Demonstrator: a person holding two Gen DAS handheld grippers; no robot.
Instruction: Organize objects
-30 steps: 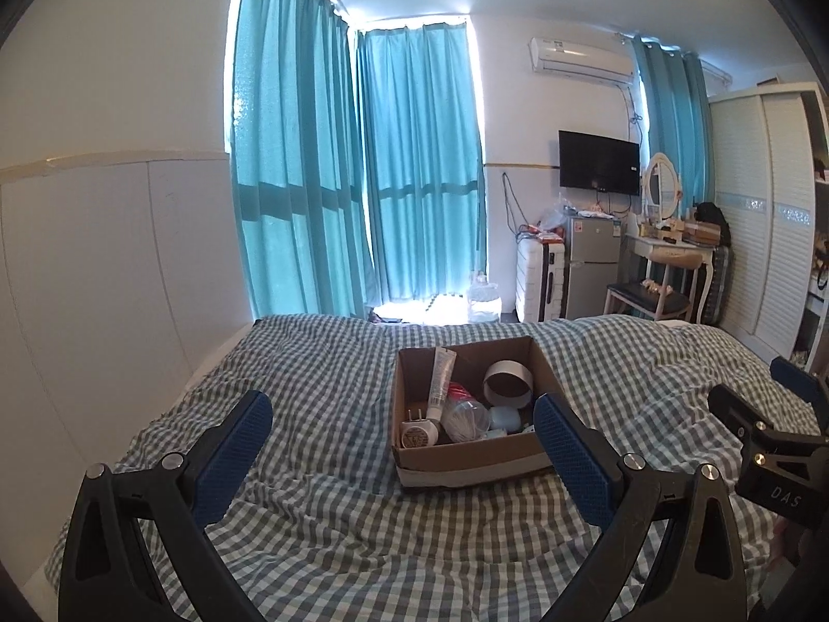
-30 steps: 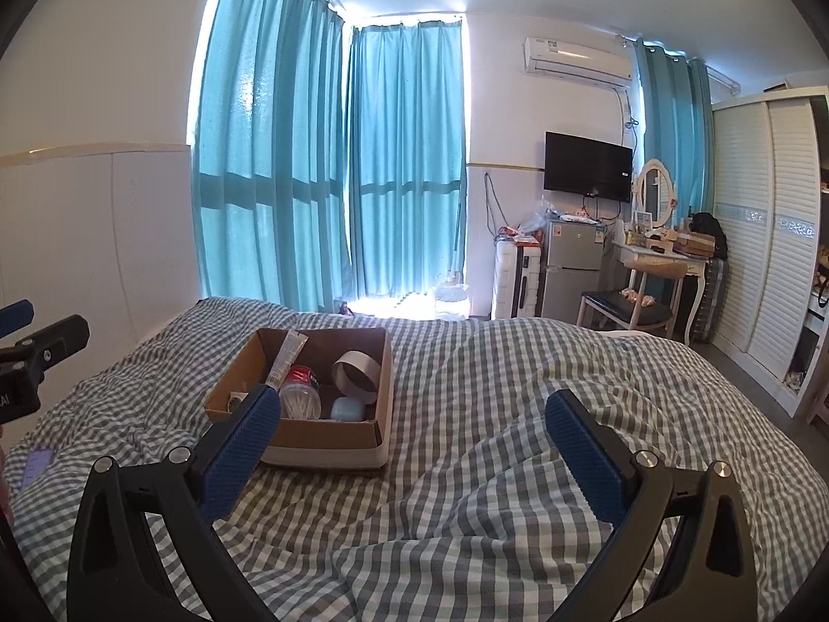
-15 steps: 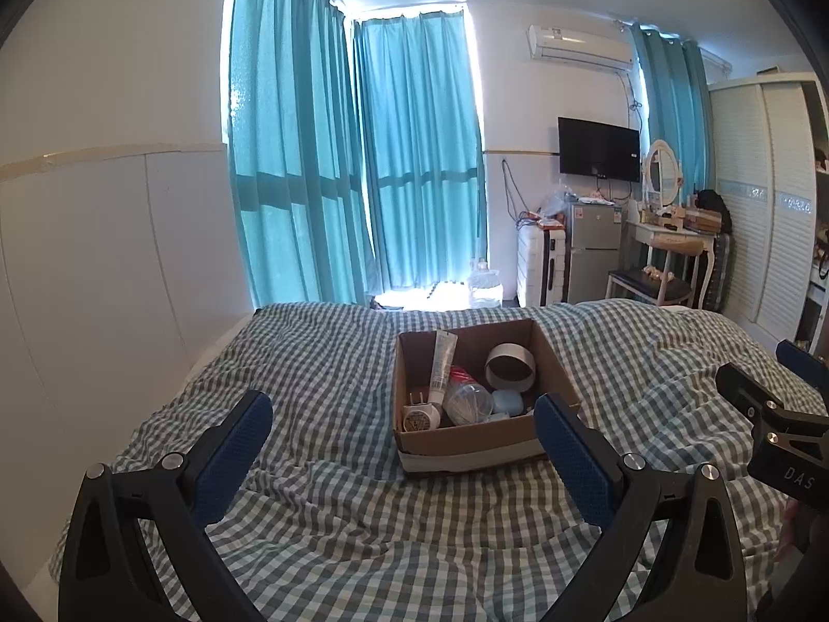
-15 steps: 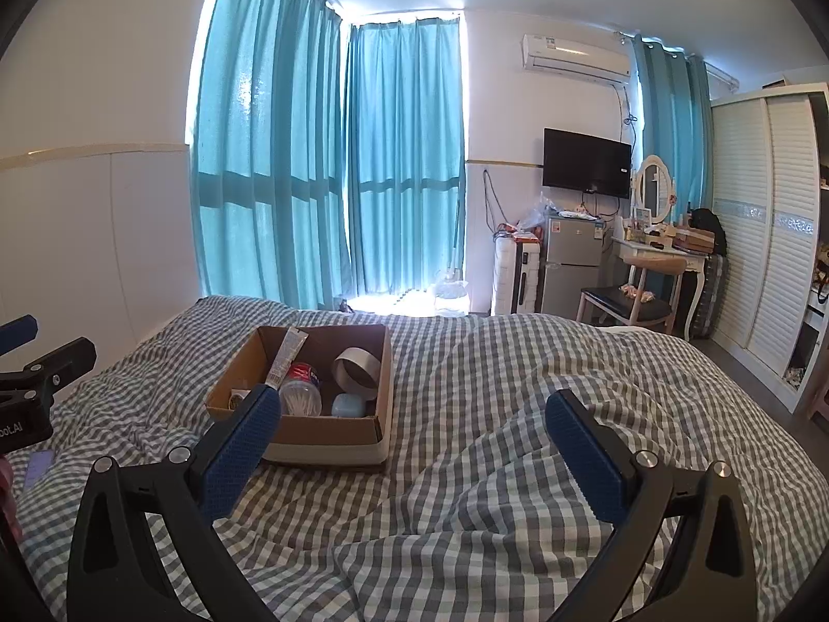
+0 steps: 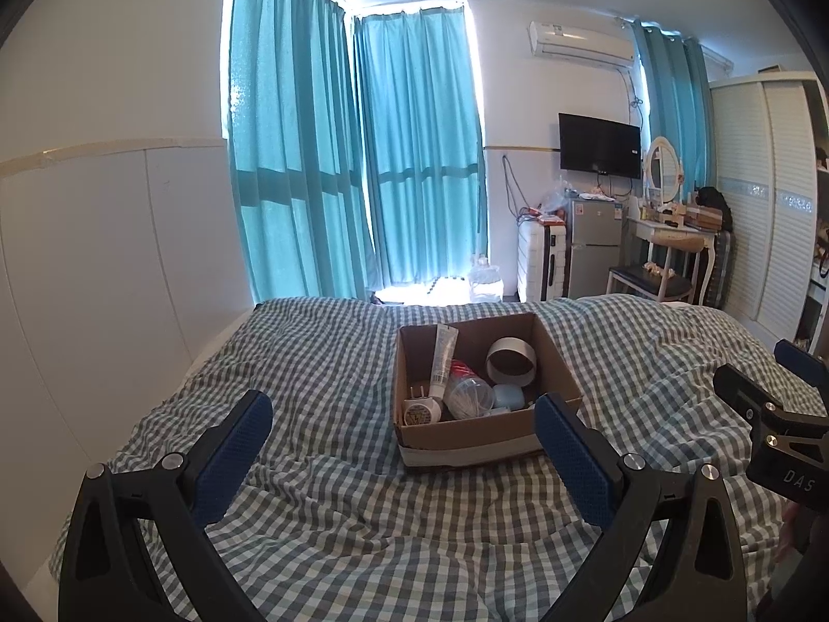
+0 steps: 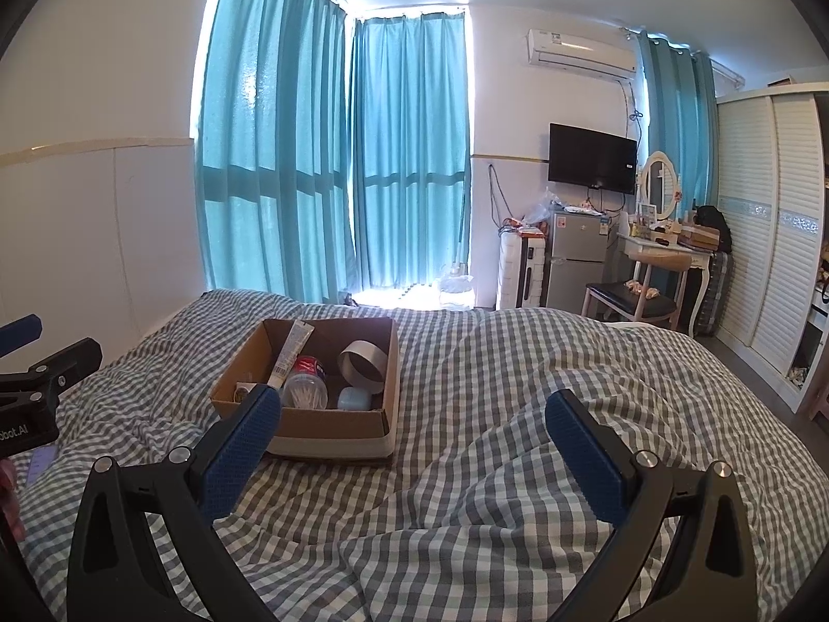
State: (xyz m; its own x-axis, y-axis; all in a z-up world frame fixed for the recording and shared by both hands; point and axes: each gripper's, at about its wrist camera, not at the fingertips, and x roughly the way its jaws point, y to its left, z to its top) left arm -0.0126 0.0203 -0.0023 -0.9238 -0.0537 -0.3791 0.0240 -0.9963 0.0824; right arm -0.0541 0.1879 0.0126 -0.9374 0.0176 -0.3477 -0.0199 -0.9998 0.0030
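Ahead, on a bed (image 5: 321, 363) under a grey-and-white checked cover: a cardboard box (image 5: 479, 438), open at the top. Inside the box: a white tube (image 5: 444, 355) leaning against the far-left corner, a white plug adapter (image 5: 420, 411) at the near-left, a clear plastic jar (image 5: 469, 395) with a red label lying on its side in the middle, a roll of tape (image 5: 510, 361) standing on edge toward the far-right, and a small pale-blue case (image 5: 508, 396) just beside the jar.

Left gripper (image 5: 401, 427) spread wide, holding nothing, hovering above the cover with the box between its 2 blue pads and a little beyond them; right fingertip overlapping the box's near-right corner in the left wrist view, contact impossible to tell.

Right gripper (image 6: 412, 422) likewise wide apart and empty, aimed at bare cover to the right of the box (image 6: 331, 427); left fingertip lined up with the box's near wall in its own view.

Beyond the bed: teal curtains (image 6: 331, 166), a wall-mounted TV (image 6: 592, 165), a small fridge (image 6: 577, 259), a white dressing table (image 6: 666, 254) with an oval mirror.
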